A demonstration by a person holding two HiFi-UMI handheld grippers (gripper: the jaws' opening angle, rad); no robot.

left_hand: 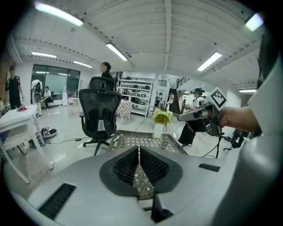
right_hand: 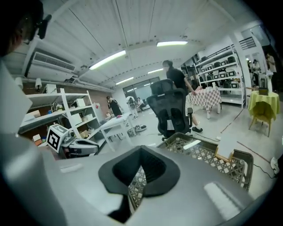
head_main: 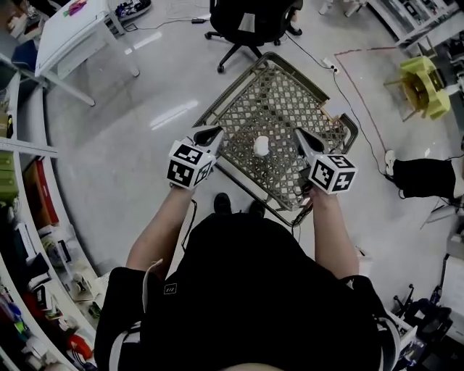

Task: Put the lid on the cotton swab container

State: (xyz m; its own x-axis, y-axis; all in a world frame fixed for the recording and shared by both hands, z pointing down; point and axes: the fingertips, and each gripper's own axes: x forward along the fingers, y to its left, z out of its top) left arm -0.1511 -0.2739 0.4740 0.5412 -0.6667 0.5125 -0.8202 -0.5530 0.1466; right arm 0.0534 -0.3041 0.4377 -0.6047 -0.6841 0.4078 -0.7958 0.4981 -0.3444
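A small white cotton swab container stands on a metal lattice table, midway between my two grippers. I cannot tell its lid apart from its body. My left gripper hovers to the container's left, shut with nothing in it. My right gripper hovers to its right, also shut and empty. In the left gripper view the left gripper's pads meet at the tip over the lattice, and the right gripper shows across the table. In the right gripper view the right gripper's pads also meet. The container is hidden in both gripper views.
A wooden piece lies at the table's far right corner. Beyond the table stands a black office chair, with a white desk far left. A yellow stool and a person's leg are at right. Shelves line the left.
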